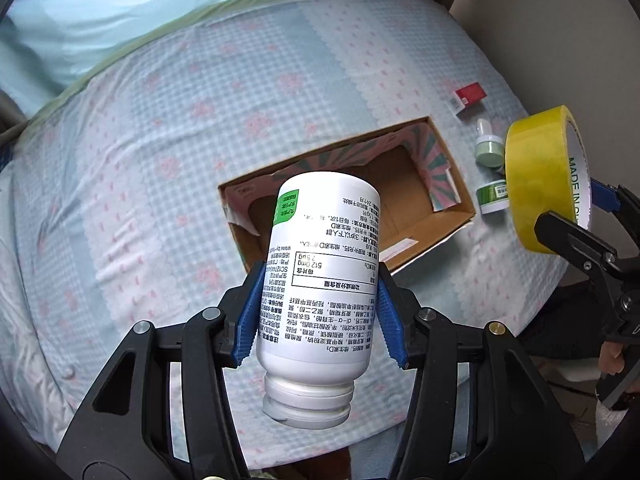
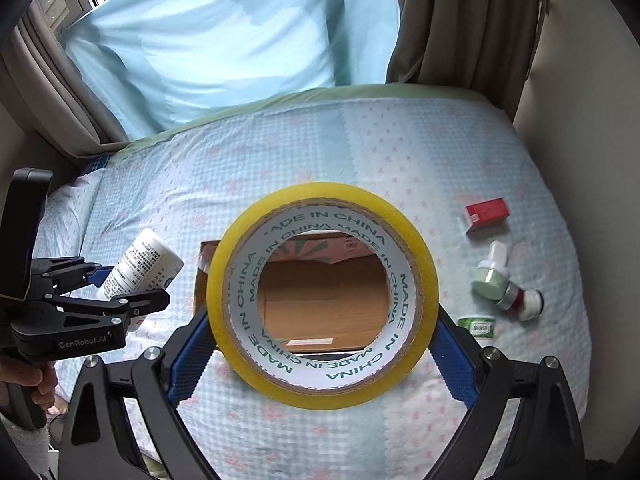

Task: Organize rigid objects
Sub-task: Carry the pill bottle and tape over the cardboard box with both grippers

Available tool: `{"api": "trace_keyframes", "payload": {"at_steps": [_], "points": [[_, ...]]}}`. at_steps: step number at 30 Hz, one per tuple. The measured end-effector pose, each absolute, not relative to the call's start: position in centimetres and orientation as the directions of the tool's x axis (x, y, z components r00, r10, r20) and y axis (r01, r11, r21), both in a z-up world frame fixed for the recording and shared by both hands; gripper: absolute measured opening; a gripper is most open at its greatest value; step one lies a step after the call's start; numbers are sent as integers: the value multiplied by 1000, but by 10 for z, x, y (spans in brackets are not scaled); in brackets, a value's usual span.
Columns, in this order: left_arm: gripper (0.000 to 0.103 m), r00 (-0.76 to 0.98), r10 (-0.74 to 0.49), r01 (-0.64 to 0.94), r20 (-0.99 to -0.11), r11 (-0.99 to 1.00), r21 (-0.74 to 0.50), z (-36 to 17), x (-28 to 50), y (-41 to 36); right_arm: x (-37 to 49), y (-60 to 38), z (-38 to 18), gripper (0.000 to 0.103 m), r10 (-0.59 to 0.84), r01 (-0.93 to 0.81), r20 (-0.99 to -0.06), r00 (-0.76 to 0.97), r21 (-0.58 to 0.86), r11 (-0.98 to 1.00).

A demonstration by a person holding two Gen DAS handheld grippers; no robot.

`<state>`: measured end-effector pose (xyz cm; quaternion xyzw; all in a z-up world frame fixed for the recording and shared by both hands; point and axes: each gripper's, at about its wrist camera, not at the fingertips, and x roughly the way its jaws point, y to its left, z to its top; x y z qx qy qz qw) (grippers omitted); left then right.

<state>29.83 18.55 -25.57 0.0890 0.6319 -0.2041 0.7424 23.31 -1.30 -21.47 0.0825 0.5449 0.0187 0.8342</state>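
Note:
My left gripper (image 1: 318, 312) is shut on a white pill bottle (image 1: 320, 276), held cap toward the camera above the bed, in front of an open cardboard box (image 1: 452, 216). My right gripper (image 2: 320, 340) is shut on a roll of yellow tape (image 2: 320, 390), held upright over the same box (image 2: 320, 300), which shows through the roll's hole. The tape (image 1: 536, 176) and the right gripper also show at the right of the left wrist view. The bottle (image 2: 142, 264) and left gripper show at the left of the right wrist view.
A red and white small box (image 2: 486, 214), a green-capped bottle (image 2: 490, 276), a small red and white bottle (image 2: 524, 300) and a green-labelled jar (image 2: 478, 325) lie on the checked bedspread (image 2: 400, 152) right of the box. A pillow (image 2: 208, 40) and curtains (image 2: 460, 20) are behind.

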Motion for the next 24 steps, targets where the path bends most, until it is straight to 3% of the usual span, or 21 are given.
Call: {"api": "trace_keyframes", "payload": {"at_steps": [13,24], "points": [[48,1,-174,439,-985,885,-156,-395,363,150,284,14,-363,95,89,-74,-963,255,72,995],[48,-70,-163,468,-984,866,-177,-458,368,126,295,0,-422,95,48,-60,-977,207,37,998]]}}
